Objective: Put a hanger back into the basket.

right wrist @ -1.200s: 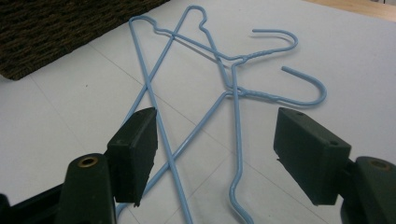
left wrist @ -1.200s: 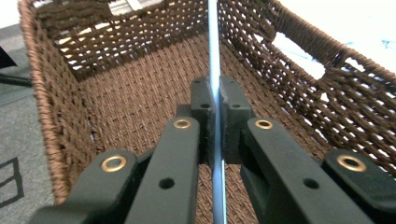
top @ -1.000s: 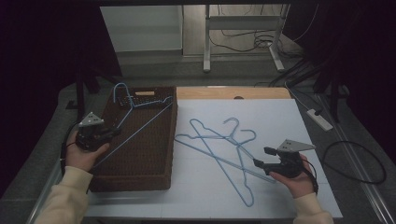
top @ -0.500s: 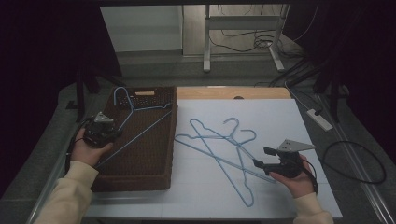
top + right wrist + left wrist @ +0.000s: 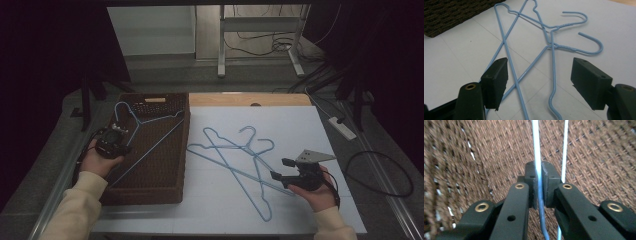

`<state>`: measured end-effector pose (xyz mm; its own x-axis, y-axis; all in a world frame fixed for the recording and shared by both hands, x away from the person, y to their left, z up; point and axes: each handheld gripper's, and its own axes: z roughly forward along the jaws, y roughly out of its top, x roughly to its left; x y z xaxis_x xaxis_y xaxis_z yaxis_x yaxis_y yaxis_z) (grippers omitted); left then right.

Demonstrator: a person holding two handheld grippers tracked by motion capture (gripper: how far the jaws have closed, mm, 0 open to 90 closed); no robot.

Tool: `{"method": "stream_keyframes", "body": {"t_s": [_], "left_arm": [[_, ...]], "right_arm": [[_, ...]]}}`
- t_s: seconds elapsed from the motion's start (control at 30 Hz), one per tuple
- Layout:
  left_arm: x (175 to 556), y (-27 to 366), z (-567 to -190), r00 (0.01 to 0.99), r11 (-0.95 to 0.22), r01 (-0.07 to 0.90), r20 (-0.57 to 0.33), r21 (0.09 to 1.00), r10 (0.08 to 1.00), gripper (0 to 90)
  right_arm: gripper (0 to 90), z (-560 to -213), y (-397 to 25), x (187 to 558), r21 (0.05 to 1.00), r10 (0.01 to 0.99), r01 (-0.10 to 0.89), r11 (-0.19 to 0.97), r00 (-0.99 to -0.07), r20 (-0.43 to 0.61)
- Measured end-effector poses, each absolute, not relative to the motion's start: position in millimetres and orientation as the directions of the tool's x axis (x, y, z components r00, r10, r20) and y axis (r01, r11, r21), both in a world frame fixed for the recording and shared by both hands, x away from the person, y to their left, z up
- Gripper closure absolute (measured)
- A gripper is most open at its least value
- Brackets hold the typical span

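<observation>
A blue wire hanger point(image 5: 150, 121) lies tilted in the brown wicker basket point(image 5: 165, 192) on the left. My left gripper point(image 5: 112, 142) is over the basket's left side, shut on one of that hanger's wires. In the left gripper view the hanger wire point(image 5: 535, 140) runs straight up between the pads of the left gripper point(image 5: 539, 182), with woven basket behind. Two more blue hangers point(image 5: 235, 150) lie crossed on the white table top point(image 5: 300, 125). My right gripper point(image 5: 280, 169) rests open at their lower right. In the right gripper view the right gripper point(image 5: 539, 75) straddles the crossed hanger wires point(image 5: 551, 55) without touching them.
A wooden strip point(image 5: 250, 99) runs along the table's back edge. A white power strip point(image 5: 342, 127) and a looped black cable point(image 5: 380, 175) lie on the floor at the right. Metal frame legs point(image 5: 220, 45) stand behind the table.
My left hand has turned its gripper to point down into the basket and shifted slightly right, still on the hanger wire. The right gripper has not moved.
</observation>
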<state>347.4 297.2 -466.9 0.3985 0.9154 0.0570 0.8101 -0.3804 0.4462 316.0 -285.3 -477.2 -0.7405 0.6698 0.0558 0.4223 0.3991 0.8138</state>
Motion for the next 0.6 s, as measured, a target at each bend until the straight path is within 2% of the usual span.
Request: {"method": "stream_keyframes", "body": {"t_s": [0.2, 0.27, 0.3, 0.47, 0.6], "left_arm": [[349.2, 294.7, -468.6, 0.383, -0.385, 0.818, 0.096, 0.428, 0.919, 80.5], [349.0, 294.1, -468.6, 0.38, -0.393, 0.813, 0.119, 0.43, 0.917, 74.7], [348.7, 293.9, -468.2, 0.379, -0.393, 0.811, 0.123, 0.434, 0.917, 68.5], [335.4, 290.4, -450.0, 0.365, -0.391, 0.742, 0.161, 0.544, 0.917, 48.8], [319.2, 288.7, -429.2, 0.409, -0.386, 0.671, 0.118, 0.633, 0.905, 42.9]], "right_arm": [[30.8, -477.5, -285.8, 316.3, 0.813, 0.671, 0.424, 0.398, -0.739, 0.057], [30.8, -477.5, -285.9, 316.4, 0.812, 0.671, 0.425, 0.4, -0.739, 0.057], [30.8, -477.6, -285.7, 316.3, 0.813, 0.671, 0.425, 0.397, -0.739, 0.058], [30.8, -477.5, -286.5, 316.9, 0.813, 0.672, 0.426, 0.397, -0.738, 0.059], [30.5, -478.0, -287.1, 318.2, 0.812, 0.679, 0.433, 0.391, -0.732, 0.063]]}}
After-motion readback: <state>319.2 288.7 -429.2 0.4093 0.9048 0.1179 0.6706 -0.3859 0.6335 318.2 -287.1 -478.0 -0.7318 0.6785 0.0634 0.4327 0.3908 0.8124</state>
